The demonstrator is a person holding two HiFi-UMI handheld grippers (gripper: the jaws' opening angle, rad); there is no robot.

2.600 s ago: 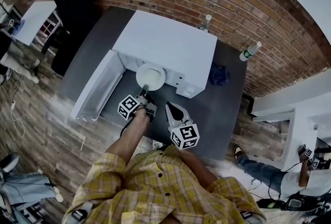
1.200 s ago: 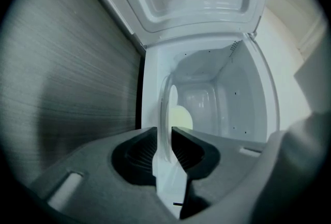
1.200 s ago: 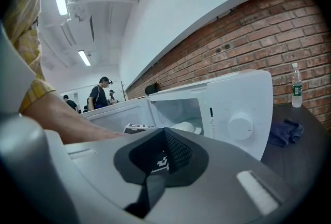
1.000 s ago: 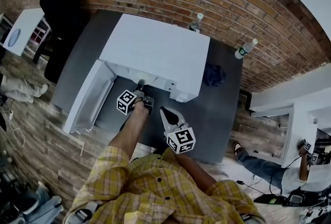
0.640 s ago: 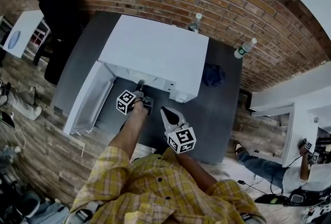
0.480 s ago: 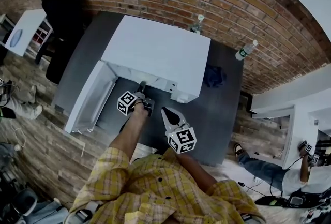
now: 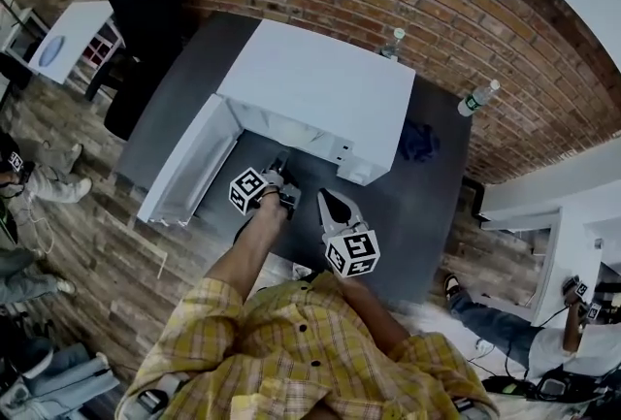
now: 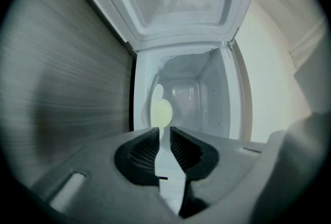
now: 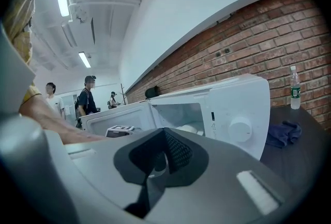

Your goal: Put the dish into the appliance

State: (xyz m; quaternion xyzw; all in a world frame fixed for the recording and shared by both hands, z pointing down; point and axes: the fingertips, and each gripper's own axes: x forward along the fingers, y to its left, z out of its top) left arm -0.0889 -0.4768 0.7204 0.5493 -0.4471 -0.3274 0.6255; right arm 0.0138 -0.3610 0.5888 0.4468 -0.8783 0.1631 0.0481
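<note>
A white microwave [image 7: 320,93] stands on the dark grey table [image 7: 427,214] with its door [image 7: 189,161] swung open to the left. The pale dish [image 8: 161,112] lies inside the cavity and shows in the right gripper view as a white rim [image 9: 189,128]. My left gripper [image 7: 279,166] is at the mouth of the opening. Its jaws have just been closing, and a narrow gap with nothing in it remains between them [image 8: 164,132]. The dish lies beyond the tips. My right gripper [image 7: 326,198] hovers shut over the table in front of the microwave, holding nothing [image 9: 158,160].
Two water bottles [image 7: 391,42] [image 7: 474,98] stand behind and to the right of the microwave. A blue cloth [image 7: 419,142] lies to its right. The control knob [image 9: 239,130] faces the right gripper. Several people stand around the room's edges.
The dish hung in the left gripper in front of the opening; now it rests inside the microwave. The left gripper has since drawn back a little. The right gripper stays put.
</note>
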